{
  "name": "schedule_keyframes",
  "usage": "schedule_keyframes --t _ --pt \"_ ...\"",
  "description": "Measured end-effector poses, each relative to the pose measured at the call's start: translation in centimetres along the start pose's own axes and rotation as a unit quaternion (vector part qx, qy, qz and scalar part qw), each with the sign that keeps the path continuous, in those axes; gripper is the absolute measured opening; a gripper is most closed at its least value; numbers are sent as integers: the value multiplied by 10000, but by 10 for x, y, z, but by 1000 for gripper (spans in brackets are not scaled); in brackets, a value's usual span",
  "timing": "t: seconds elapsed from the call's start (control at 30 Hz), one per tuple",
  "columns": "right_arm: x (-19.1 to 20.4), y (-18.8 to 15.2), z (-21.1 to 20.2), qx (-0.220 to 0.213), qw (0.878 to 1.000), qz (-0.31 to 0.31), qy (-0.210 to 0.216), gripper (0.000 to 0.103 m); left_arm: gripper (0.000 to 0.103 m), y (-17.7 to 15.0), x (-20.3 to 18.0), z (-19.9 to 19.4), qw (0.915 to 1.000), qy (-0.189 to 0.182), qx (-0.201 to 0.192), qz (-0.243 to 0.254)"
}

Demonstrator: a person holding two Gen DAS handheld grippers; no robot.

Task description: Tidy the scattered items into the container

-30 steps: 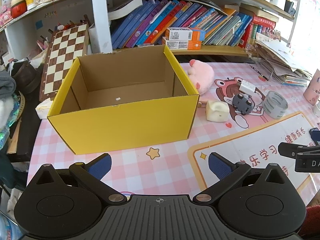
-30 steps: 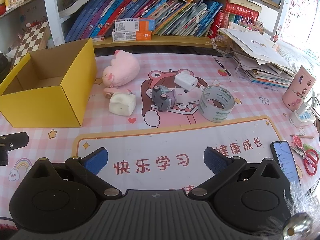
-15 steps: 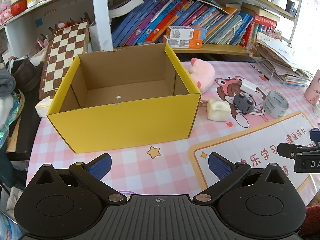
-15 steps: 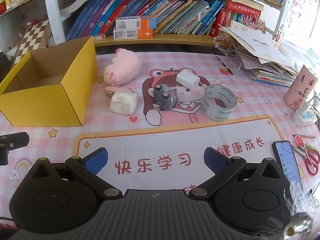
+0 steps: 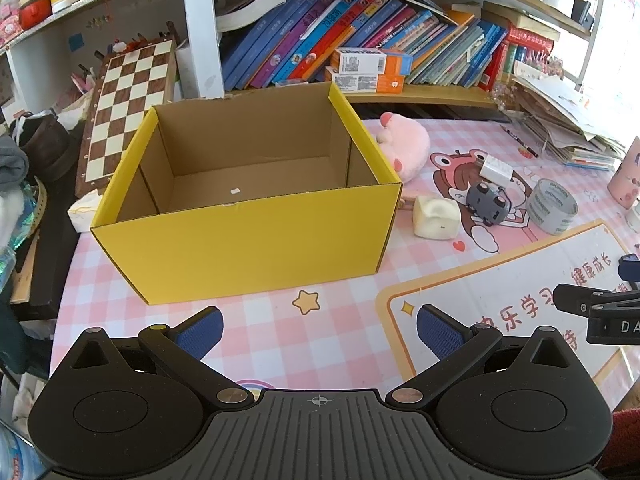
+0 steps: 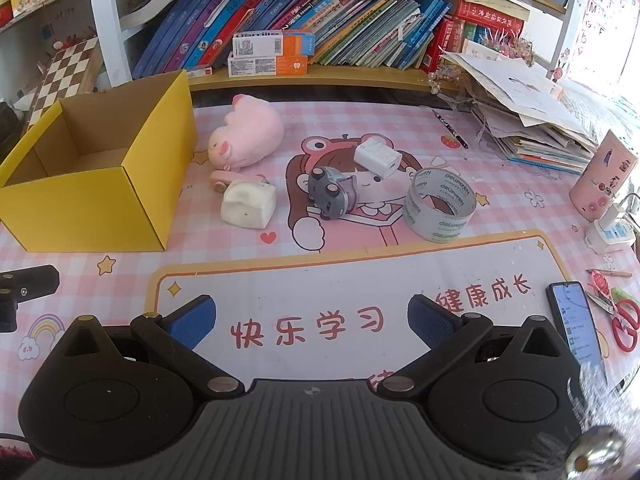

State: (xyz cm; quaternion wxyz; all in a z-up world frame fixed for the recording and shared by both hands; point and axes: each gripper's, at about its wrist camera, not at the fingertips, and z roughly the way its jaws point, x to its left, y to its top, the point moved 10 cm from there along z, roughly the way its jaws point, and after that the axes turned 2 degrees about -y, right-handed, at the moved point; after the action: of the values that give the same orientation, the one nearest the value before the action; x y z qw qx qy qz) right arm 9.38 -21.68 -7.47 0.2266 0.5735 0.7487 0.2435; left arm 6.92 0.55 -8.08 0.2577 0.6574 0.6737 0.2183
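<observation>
The yellow box [image 5: 248, 240] stands empty at centre frame in the left wrist view, directly ahead of the left gripper [image 5: 320, 326], whose fingers are spread wide and hold nothing. The right gripper [image 6: 308, 318] is likewise wide open and empty. 5 items lie in the middle of its view: pink plush [image 6: 248, 138], cream block [image 6: 248, 206], grey toy car [image 6: 330, 192], white charger [image 6: 377, 157], tape roll [image 6: 440, 204]. All lie ahead of the right fingers, so the right hand is nearer; the box sits at left.

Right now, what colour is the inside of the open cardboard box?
Plain brown inside the open cardboard box, yellow outside; the left wrist view shows it best.
</observation>
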Motion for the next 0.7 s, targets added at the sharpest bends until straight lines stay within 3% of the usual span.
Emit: schedule_keyframes --t 0.7 --pt "3 2 4 50 10000 -50 -15 103 103 2 -1 5 10000 -75 65 -6"
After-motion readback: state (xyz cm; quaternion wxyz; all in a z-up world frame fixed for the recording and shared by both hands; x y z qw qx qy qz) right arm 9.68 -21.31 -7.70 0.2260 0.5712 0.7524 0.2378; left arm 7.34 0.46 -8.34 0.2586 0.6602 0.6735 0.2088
